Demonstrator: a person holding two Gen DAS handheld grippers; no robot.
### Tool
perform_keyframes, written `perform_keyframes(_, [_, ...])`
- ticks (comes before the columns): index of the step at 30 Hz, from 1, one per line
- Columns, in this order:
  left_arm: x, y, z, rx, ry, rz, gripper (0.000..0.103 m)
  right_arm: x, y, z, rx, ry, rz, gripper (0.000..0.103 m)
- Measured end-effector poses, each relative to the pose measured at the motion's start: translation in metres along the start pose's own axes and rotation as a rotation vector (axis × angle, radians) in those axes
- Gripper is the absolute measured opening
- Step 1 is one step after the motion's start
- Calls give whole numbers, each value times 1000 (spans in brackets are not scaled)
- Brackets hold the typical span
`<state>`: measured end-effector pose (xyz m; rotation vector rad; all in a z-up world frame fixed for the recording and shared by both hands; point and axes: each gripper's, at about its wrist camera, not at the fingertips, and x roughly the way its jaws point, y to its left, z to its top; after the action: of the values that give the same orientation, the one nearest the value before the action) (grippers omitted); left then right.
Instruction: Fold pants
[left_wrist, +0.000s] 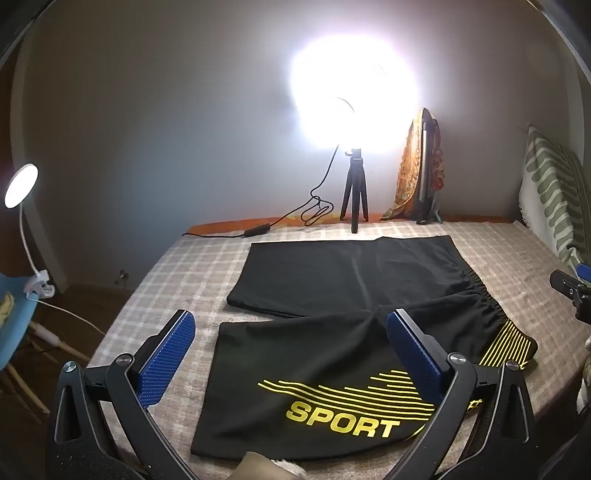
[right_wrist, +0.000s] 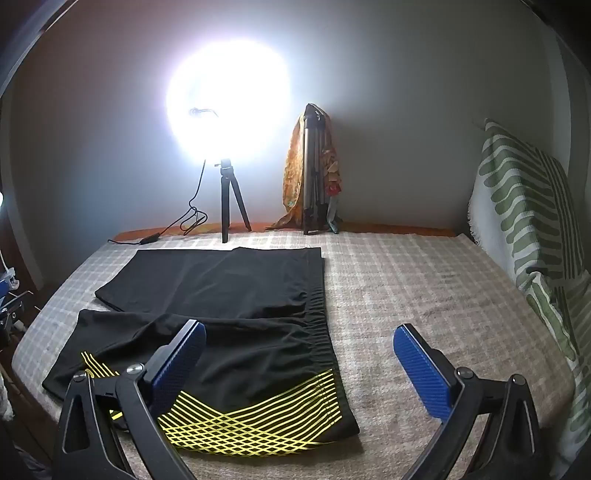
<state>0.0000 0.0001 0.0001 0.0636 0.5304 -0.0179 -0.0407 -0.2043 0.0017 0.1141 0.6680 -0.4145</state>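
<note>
Black sport shorts (left_wrist: 332, 295) lie flat and spread out on the checked bed cover (left_wrist: 177, 273), with both legs pointing left and the waistband to the right. The near leg bears yellow stripes and the word SPORT (left_wrist: 341, 421). My left gripper (left_wrist: 291, 332) is open and empty, hovering above the near leg. In the right wrist view the shorts (right_wrist: 229, 295) show with a yellow lattice print at the near waistband corner (right_wrist: 266, 417). My right gripper (right_wrist: 299, 343) is open and empty above that waistband end. Part of the right gripper shows at the left wrist view's right edge (left_wrist: 570, 291).
A bright ring light on a small black tripod (left_wrist: 354, 192) stands at the bed's far edge with its cable (left_wrist: 295, 218). A folded tripod draped with orange cloth (left_wrist: 421, 173) leans on the wall. A green patterned pillow (right_wrist: 528, 206) is at right. A clip lamp (left_wrist: 22, 184) and blue chair (left_wrist: 14, 325) stand left.
</note>
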Motion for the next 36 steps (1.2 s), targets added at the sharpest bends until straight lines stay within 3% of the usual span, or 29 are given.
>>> perform_keyframes(36, [-5, 4, 2, -16, -9, 13, 103, -3, 6, 2, -5, -14, 0, 103])
